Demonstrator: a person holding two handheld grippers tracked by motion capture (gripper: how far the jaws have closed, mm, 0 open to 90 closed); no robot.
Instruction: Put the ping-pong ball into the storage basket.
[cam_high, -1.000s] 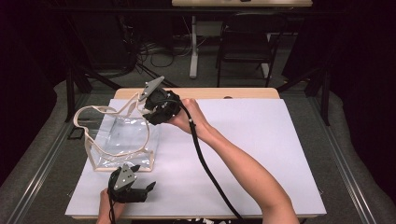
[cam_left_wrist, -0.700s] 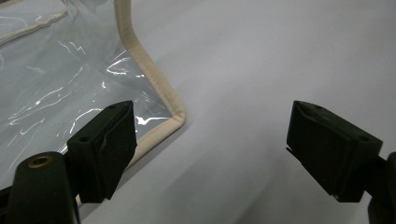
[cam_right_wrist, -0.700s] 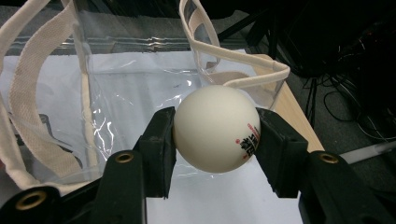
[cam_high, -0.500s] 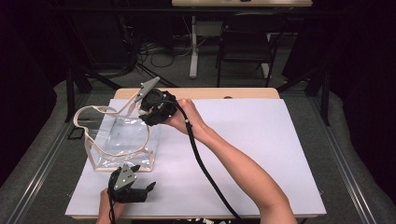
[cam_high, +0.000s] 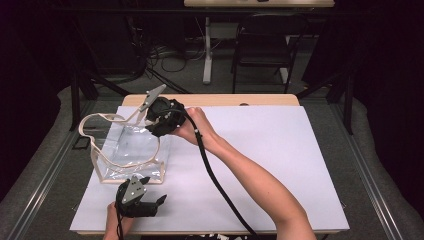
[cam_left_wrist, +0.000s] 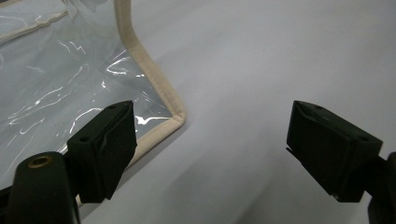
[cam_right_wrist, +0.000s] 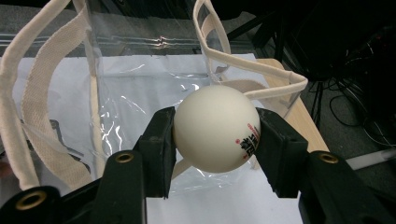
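A white sheet (cam_high: 260, 165) covers the wooden worktop (cam_high: 225, 99); chair (cam_high: 265, 45) and cables (cam_high: 165, 55) lie behind. The right gripper (cam_right_wrist: 212, 135) clamps a white ball (cam_right_wrist: 215, 128) above the clear bag (cam_high: 127, 150); the left gripper (cam_left_wrist: 212, 140) gapes beside the bag's corner.

A black chair (cam_high: 267, 42) stands beyond the white table (cam_high: 280, 165).

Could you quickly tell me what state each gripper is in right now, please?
Left gripper: open, nothing between its jaws, beside the clear bag's corner.
Right gripper: shut on the white ball, at the bag's opening.
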